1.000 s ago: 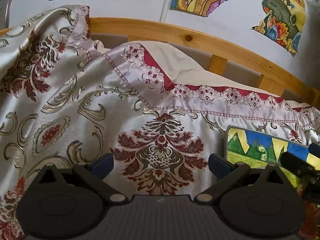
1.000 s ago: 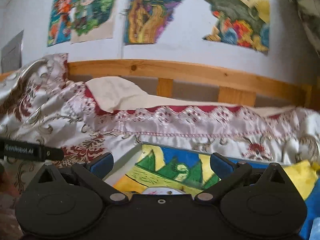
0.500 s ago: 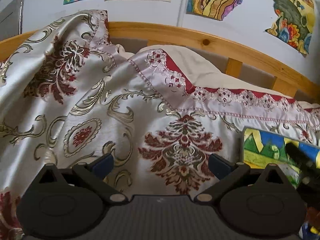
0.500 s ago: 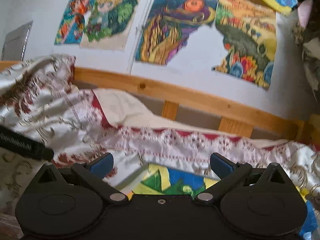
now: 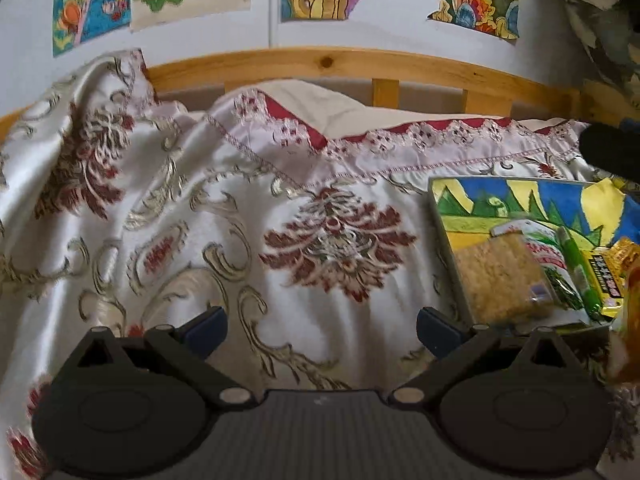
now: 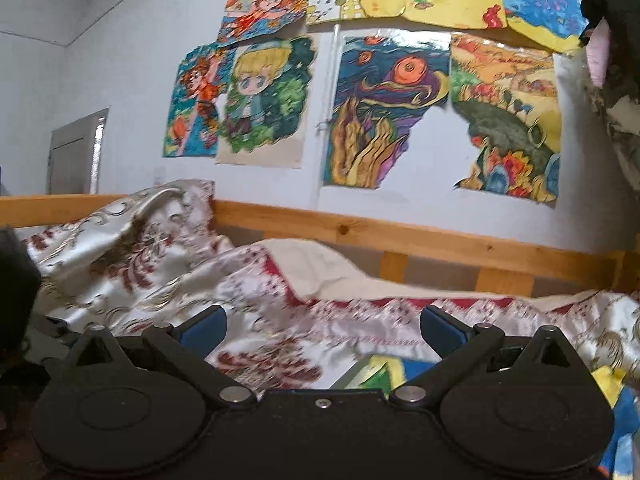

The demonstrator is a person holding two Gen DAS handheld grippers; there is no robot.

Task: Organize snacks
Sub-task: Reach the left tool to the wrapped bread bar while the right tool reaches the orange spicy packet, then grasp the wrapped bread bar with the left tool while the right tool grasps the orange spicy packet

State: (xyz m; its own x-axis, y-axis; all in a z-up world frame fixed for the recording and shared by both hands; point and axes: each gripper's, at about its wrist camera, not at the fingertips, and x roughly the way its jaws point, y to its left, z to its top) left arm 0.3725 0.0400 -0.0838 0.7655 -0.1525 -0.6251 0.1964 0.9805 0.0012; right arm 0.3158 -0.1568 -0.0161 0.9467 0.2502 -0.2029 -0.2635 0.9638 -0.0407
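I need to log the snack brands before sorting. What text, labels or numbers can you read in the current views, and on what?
Yellow packet: dark label with light characters, too blurred to read.
White-and-green packet: red lettering, too blurred to read.
Green tube: no print can be made out.
Brown snack block: no print visible.
Wall drawings: no words visible.

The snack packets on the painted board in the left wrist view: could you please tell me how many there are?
3 clearly: a brown crumbly block nearest the quilt, a white-and-green packet beside it, and a yellow packet further right. An orange item at the frame's edge may be another.
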